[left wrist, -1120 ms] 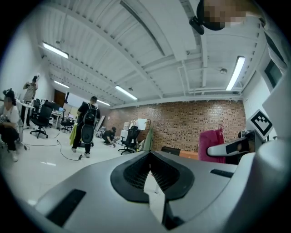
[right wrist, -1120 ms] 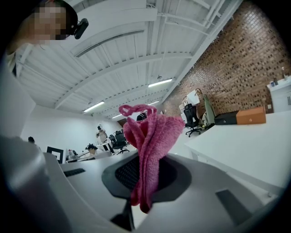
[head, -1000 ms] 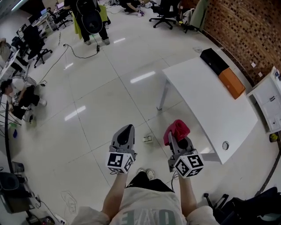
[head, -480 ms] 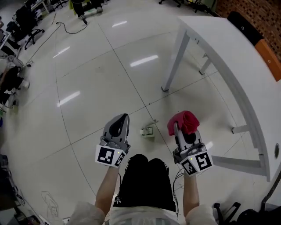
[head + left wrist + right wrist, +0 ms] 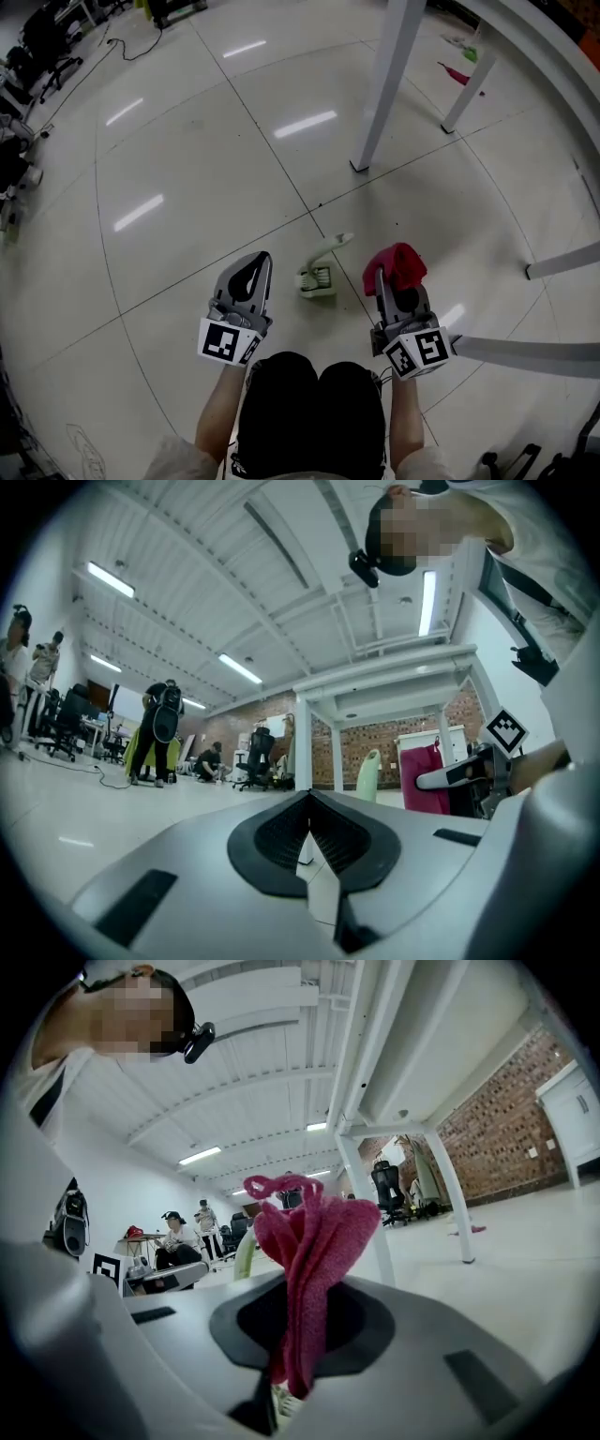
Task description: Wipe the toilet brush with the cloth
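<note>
A pale green toilet brush (image 5: 322, 271) lies on the white tiled floor between my two grippers, its handle pointing up and to the right. My left gripper (image 5: 255, 262) is shut and empty, just left of the brush head. My right gripper (image 5: 382, 273) is shut on a red cloth (image 5: 401, 263), which bunches up out of its tip, to the right of the brush. In the right gripper view the cloth (image 5: 305, 1269) rises from between the jaws, with the brush handle (image 5: 246, 1252) behind it. In the left gripper view the brush handle (image 5: 367, 776) stands beside the cloth (image 5: 423, 776).
White table legs (image 5: 383, 84) and a rail (image 5: 525, 352) stand to the right and beyond the brush. My knees in dark trousers (image 5: 309, 403) are at the bottom. People and office chairs (image 5: 157, 731) are far off across the room.
The view and both grippers have sunk from standing height to just above the floor. The brush now lies close between the grippers. The cloth stays in the right gripper.
</note>
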Available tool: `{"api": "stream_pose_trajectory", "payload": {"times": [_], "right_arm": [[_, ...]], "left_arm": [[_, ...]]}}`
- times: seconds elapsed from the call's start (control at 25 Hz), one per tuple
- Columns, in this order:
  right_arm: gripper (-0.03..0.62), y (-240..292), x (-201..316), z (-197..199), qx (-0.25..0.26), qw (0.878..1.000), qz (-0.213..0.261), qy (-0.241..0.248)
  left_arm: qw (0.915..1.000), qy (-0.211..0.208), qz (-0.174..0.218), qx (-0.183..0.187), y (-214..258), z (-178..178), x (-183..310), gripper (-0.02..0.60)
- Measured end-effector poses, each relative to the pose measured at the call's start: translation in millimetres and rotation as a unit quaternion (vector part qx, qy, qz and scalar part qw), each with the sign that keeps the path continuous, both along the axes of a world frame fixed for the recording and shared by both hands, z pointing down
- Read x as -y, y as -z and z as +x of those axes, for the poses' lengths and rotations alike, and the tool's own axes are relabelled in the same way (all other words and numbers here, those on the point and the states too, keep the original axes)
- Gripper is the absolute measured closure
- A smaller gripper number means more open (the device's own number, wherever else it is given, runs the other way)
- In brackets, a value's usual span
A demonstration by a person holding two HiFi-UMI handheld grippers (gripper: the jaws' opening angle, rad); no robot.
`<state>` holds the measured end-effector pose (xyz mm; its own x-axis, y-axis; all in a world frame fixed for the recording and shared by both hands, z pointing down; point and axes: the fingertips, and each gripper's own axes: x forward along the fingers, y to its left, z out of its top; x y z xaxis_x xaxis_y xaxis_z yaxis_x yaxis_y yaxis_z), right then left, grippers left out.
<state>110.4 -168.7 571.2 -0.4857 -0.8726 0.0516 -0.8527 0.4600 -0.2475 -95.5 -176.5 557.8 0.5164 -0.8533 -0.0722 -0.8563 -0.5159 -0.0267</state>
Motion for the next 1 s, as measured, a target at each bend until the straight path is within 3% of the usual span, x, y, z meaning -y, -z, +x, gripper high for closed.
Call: {"api": "stream_pose_trajectory", "payload": {"times": [0.2, 0.4, 0.52, 0.64, 0.76, 0.88, 1.0], "right_arm": [[0.562, -63.9, -2.9, -12.7, -0.001, 1.0, -0.013, 0.015], [0.563, -113.9, -1.6, -29.3, -0.028, 0.998, 0.018, 0.055], [0.562, -141.9, 2.4, -32.2, -0.018, 0.998, 0.027, 0.056], [0.563, -169.1, 13.3, -35.9, -0.043, 0.997, 0.028, 0.057], [0.562, -203.2, 18.6, -34.6, -0.086, 0.993, 0.013, 0.08], [0.563, -238.1, 31.2, -35.7, -0.077, 0.989, -0.025, 0.124], [0.563, -255.8, 41.7, -44.1, -0.081, 0.984, -0.041, 0.151]], "left_arm": [[0.9998, -0.007, -0.012, -0.011, -57.8, -4.1, -1.8, 0.578], [0.9996, -0.027, -0.006, -0.004, -120.3, 8.1, -10.4, 0.578], [0.9987, -0.051, -0.009, 0.006, -157.1, 21.2, -24.9, 0.578], [0.9984, -0.054, -0.009, 0.014, -182.6, 20.0, -27.8, 0.578], [0.9977, -0.048, -0.045, -0.02, -210.2, 21.3, -36.0, 0.578], [0.994, -0.074, -0.08, -0.004, -235.5, 43.2, -47.2, 0.578], [0.9913, -0.096, -0.09, 0.004, -244.4, 58.5, -44.2, 0.578]]}}
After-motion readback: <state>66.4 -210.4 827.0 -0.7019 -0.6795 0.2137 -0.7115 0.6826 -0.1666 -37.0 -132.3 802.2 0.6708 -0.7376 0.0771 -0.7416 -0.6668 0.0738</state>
